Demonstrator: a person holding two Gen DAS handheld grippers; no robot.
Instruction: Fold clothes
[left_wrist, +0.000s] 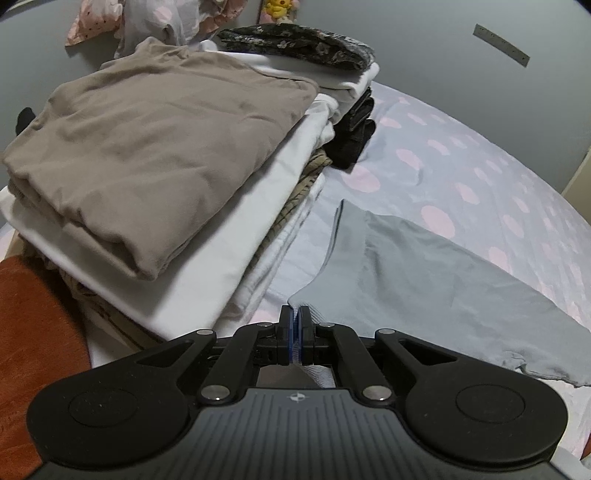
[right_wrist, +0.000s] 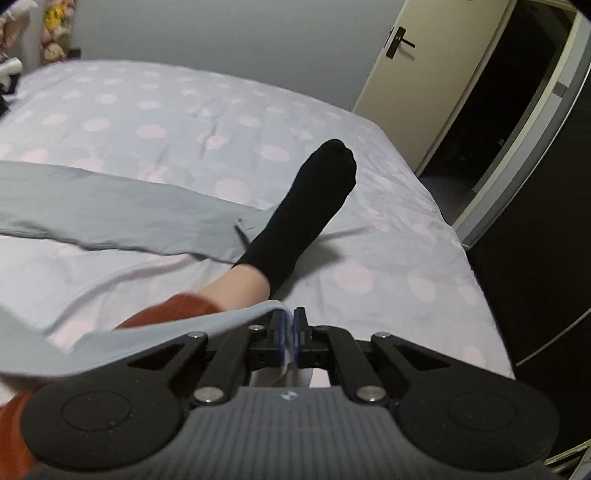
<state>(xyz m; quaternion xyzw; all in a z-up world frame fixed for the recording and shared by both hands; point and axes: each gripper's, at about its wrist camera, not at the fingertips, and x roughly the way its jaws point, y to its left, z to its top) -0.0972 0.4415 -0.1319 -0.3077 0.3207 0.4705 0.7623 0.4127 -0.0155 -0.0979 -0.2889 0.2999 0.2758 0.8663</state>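
On a bed (right_wrist: 184, 110) with a pink-dotted sheet, both tongs are clenched on a pale grey garment (left_wrist: 424, 269): the left gripper (left_wrist: 294, 314) pinches one corner beside a stack of folded clothes (left_wrist: 147, 155), and the right gripper (right_wrist: 289, 318) grips another edge, which drapes across a person's leg in a black sock (right_wrist: 306, 206).

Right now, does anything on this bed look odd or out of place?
Yes: a foot in a black sock rests on the spotted bedsheet, touching the edge of the grey garment that both grippers pinch. The folded stack, taupe garment on top, leans slightly but holds.
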